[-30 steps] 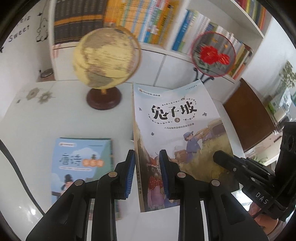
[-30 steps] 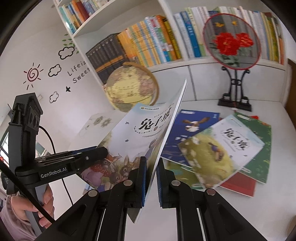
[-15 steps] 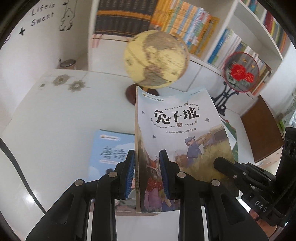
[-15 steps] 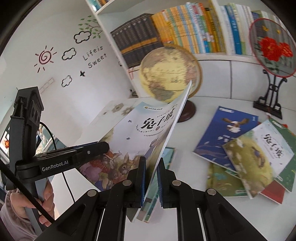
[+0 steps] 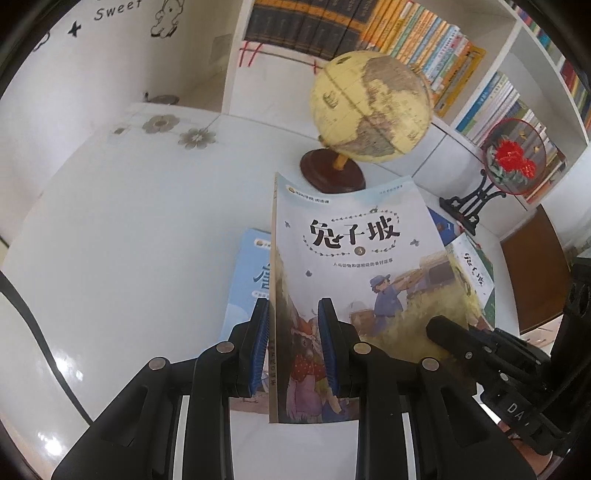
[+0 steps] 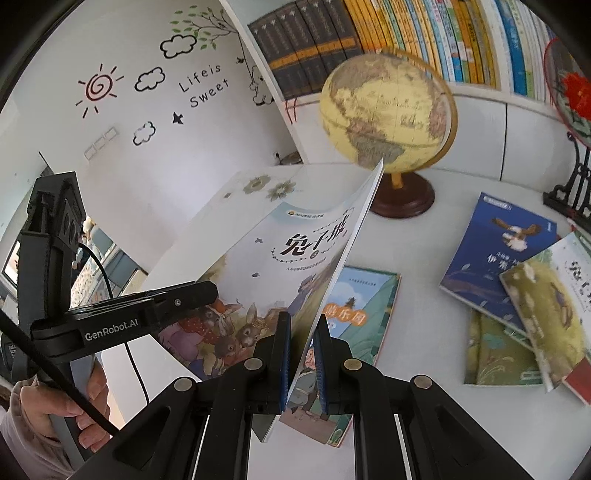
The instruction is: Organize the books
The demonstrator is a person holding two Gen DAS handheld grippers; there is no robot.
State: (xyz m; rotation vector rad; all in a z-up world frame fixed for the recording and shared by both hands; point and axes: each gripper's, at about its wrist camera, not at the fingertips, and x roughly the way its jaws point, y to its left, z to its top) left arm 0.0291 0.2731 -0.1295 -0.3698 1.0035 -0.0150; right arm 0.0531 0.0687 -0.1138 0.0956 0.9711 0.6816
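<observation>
**Two grippers holding one rabbit-cover book above the white table**

One book (image 5: 354,280) with rabbits on its cover is being held off the table (image 5: 129,258) by two grippers. The left gripper (image 5: 293,347) is clamping its spine edge between blue pads, and the right gripper (image 6: 303,360) is pinching the opposite page edge, jaws nearly closed on it. The cover is showing large Chinese characters and a circled "3".

Directly beneath it, one light-blue book (image 5: 247,295) is lying flat on the table; in the right wrist view the same book (image 6: 362,314) is showing a green cover part and orange lettering. Farther right, a loose pile of books (image 6: 517,314) is lying overlapped: a dark blue one with a bird and the numeral "1", a yellow-green one on top, a green one under them and a red corner peeking out, so at least four.

One globe (image 5: 369,107) on a dark round base is standing behind the held book. One round fan (image 5: 515,158) with red flowers is sitting on a black stand beside the shelf (image 6: 406,33) packed with book spines.

Only the right wrist view is showing the wall writing in full, "Life is Sweet", the sun and cloud stickers, the "GenRobot.AI" mark on the left gripper's arm, and the person's hand (image 6: 55,406) gripping its handle. The left wrist view is showing only "Sweet" and the letters "DA" on the right gripper.
</observation>
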